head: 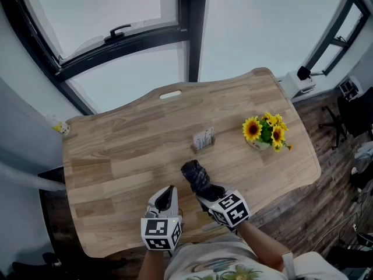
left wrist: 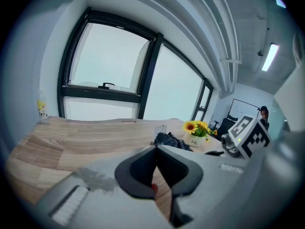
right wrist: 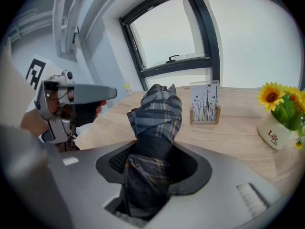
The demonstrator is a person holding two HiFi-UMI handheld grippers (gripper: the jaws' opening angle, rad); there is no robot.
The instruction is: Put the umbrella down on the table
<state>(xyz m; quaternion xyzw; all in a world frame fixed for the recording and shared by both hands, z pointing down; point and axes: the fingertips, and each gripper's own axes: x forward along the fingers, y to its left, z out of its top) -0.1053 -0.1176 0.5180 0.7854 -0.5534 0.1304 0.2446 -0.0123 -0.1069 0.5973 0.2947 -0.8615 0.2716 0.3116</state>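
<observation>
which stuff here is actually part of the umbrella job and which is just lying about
Job in hand: folded plaid umbrella, gripped in the right tool; wooden table.

Lying about: potted sunflowers; card stand; small yellow bottle by the window; left tool, shut and empty.

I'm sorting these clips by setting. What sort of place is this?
Probably an office or studio room, not a kitchen or workshop: a wooden table stands by large windows, with only potted sunflowers and a small card holder on it.
</observation>
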